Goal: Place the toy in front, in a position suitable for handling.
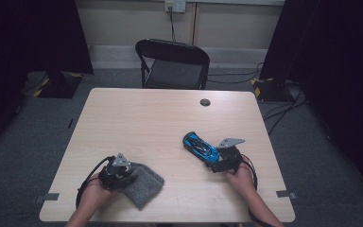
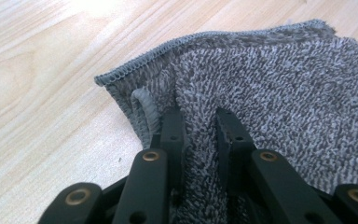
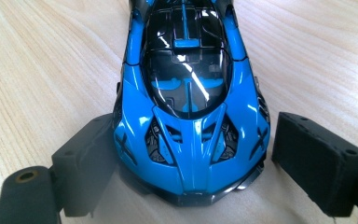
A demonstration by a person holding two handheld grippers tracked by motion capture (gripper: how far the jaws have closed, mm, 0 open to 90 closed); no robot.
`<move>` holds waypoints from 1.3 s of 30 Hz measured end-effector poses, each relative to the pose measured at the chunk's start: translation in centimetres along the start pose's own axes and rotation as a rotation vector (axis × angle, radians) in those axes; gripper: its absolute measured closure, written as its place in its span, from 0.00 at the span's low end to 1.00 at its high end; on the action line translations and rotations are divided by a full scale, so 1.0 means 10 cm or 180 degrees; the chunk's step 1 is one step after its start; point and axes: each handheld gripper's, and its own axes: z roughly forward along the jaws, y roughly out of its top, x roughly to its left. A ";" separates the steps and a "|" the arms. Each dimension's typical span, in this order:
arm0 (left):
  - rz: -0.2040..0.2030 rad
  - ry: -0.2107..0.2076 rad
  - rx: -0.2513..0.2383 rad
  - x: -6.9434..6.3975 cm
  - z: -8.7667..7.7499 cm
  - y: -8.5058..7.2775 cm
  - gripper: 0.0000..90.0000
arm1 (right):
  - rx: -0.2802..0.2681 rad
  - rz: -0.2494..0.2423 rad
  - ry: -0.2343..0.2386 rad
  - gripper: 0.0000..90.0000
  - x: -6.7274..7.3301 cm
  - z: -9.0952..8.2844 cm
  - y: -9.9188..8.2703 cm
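Your left hand-held gripper (image 1: 121,171) sits at the near left of the table (image 1: 142,118), and its jaws are pinched together on a fold of the grey towel (image 2: 279,93), close to the stitched corner. The towel lies flat to the right of that gripper, spread toward the table's middle, looped terry in mottled grey with a hemmed edge.

Your right hand-held gripper (image 3: 186,163) stands with its jaws apart on either side of the blue toy car (image 3: 189,112). The left pad looks to be against the bodywork; the right pad stands just clear, though the angle makes contact hard to call. The car's long axis runs straight away from that gripper, and in the high view it slants up and to the left toward the table's centre.

The car lies well apart from the towel, to its right. It is glossy blue with a dark glazed canopy and black vents, so expect slick sides.
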 end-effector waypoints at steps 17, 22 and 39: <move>-0.0149 -0.0011 -0.0077 0.04 -0.08 0.02 0.86 | 0.0004 -0.0021 0.0031 0.16 -0.01 0.00 0.00; -0.0266 -0.0002 -0.0165 0.07 -0.17 0.03 0.86 | 0.0004 -0.0041 0.0049 0.16 -0.01 0.01 0.01; -0.0395 -0.0120 -0.0474 0.06 -0.20 0.56 0.86 | -0.0052 -0.0068 0.0088 0.26 0.00 -0.01 0.00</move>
